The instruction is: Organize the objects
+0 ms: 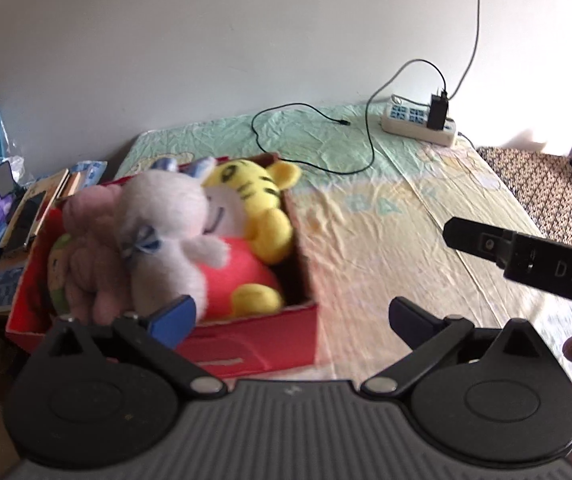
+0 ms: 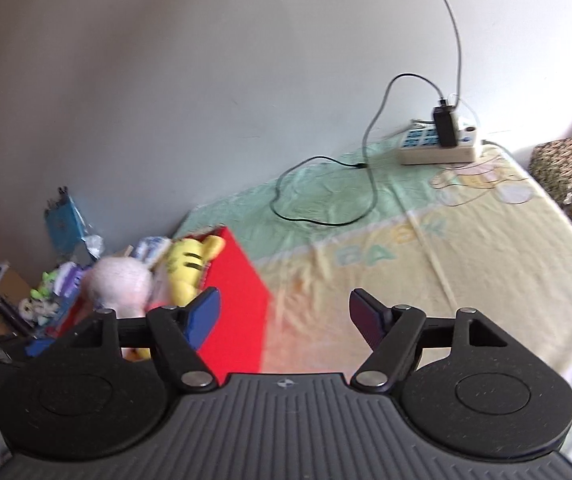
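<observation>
Nearest the left wrist camera, the left claw [image 1: 291, 316] stands spread, with its 2 blue-padded fingers [image 1: 174, 320] wide apart and nothing between them. One pad sits just in front of the near wall of the red box [image 1: 270, 340]; whether it touches cannot be told.

The right claw [image 2: 284, 314] is likewise spread and holds nothing. Its black body also shows at the right edge of the left wrist view, above the bed sheet.

The red box is an open-topped cardboard carton with a brown inner face. It rests on the bed, at the left side of the sheet. 4 soft toys fill it:
- a white plush [image 1: 166, 220], fuzzy, with a small blue bow, lying on top;
- a yellow tiger plush [image 1: 262, 196] with black stripes, against the far right corner;
- a pink plush [image 1: 90, 248], pale and fuzzy, at the left;
- a round coral-red plush [image 1: 242, 276] beneath the others.

The bed sheet [image 1: 385, 232] is wrinkled fabric, pale yellow near the camera and mint green towards the wall, with faded printed letters.

A white power strip [image 1: 417, 120] lies at the far edge of the bed by the wall, with a black charger [image 1: 437, 112] plugged in. A thin black cable [image 1: 325, 140] loops loosely across the green part of the sheet.
</observation>
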`<state>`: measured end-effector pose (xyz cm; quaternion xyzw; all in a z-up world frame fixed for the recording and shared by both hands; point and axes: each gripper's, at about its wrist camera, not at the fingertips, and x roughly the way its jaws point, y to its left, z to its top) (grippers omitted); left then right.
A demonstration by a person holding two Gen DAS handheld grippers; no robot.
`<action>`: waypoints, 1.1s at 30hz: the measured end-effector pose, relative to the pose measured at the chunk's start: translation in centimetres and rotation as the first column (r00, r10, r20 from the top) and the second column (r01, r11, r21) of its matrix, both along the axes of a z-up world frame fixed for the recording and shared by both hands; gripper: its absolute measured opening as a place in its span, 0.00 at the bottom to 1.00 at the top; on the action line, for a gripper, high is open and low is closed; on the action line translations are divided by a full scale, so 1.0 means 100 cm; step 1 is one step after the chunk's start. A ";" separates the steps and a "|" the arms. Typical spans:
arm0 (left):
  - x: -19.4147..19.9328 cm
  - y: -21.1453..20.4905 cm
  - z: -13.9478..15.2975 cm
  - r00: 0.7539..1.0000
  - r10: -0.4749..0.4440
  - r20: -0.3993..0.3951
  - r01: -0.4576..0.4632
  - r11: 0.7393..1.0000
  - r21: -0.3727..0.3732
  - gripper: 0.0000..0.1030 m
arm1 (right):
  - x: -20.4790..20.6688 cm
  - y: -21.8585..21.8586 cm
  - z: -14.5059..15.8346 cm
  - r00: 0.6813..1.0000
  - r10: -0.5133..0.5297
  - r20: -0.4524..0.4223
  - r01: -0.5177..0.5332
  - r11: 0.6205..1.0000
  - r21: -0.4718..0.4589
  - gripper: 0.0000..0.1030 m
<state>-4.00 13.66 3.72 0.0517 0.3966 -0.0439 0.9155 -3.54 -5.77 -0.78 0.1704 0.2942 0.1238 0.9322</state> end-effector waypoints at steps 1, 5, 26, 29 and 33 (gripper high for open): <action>0.000 -0.009 -0.002 1.000 -0.001 -0.012 0.001 1.000 0.008 0.99 | -0.001 -0.006 -0.002 1.000 -0.002 -0.012 0.002 1.000 -0.007 0.72; 0.003 -0.039 -0.014 0.997 -0.001 -0.073 0.003 1.000 0.029 0.99 | -0.007 -0.031 -0.012 0.998 -0.025 -0.053 0.025 1.000 -0.005 0.72; 0.004 -0.091 -0.060 0.968 0.134 -0.212 -0.106 0.984 0.140 0.99 | -0.012 -0.062 -0.040 0.974 -0.080 -0.211 0.044 0.984 -0.172 0.80; 0.000 -0.087 -0.060 0.965 0.157 -0.208 -0.127 0.980 0.153 0.99 | -0.011 -0.059 -0.041 0.974 -0.061 -0.220 0.022 0.985 -0.172 0.81; -0.004 -0.081 -0.061 0.959 0.187 -0.212 -0.154 0.975 0.160 0.99 | -0.010 -0.053 -0.042 0.972 -0.043 -0.229 0.001 0.984 -0.180 0.82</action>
